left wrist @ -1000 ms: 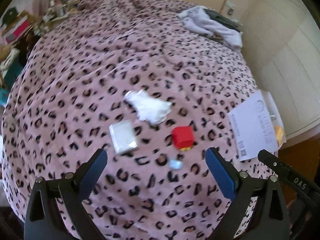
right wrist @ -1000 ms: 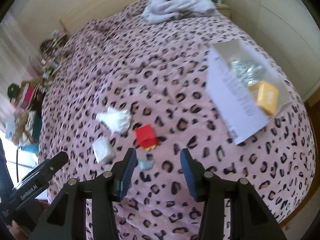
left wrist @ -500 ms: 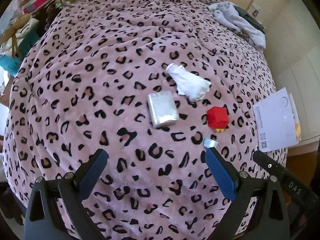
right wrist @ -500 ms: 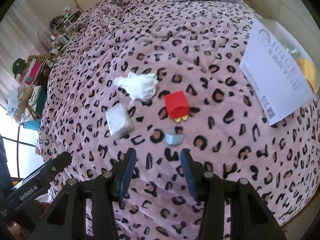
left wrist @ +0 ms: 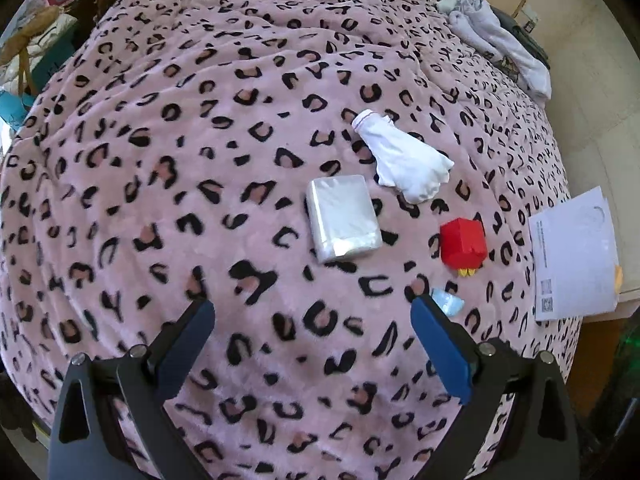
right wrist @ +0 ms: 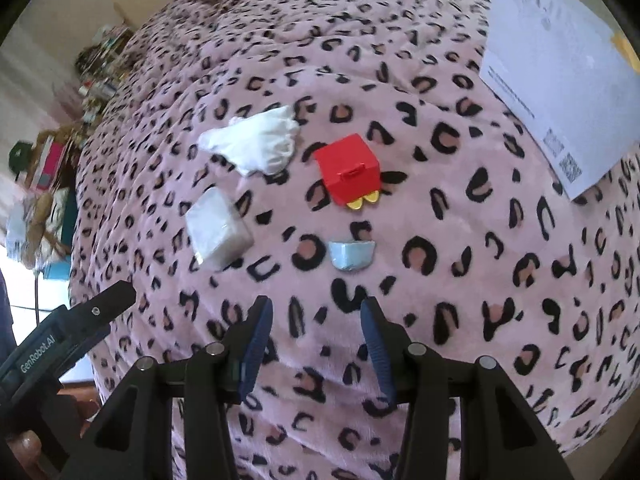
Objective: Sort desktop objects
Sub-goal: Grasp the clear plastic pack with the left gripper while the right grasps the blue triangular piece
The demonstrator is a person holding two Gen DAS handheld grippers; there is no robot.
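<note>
A bed covered by a pink plush blanket with black leopard spots point(left wrist: 200, 160) carries everything here. Near its middle lie four small things, close together but apart from one another. A red plastic cube-shaped box point(right wrist: 347, 167) with a small clasp on its front sits on two yellow tabs. Just beside it towards the right gripper lies a small pale blue packet with a curved lower edge point(right wrist: 351, 255). A crumpled white cloth glove point(left wrist: 404, 162) lies on the far side, and a flat rectangular pack wrapped in clear shiny film point(left wrist: 343, 218) rests between the glove and the left gripper.

At the bed's edge a white printed sheet point(right wrist: 560, 80) shows a faint round logo, lines of text too small to read and two square codes; a yellow thing peeks out behind it. Pale folded clothes point(left wrist: 496, 44) lie at the far end.

The left gripper point(left wrist: 312, 314) hovers with its blue fingers spread wide, empty. The right gripper point(right wrist: 316, 312) hangs short of the blue packet, fingers parted, holding nothing. The other tool's arm seen beside it reads "GenRobot.AI".
</note>
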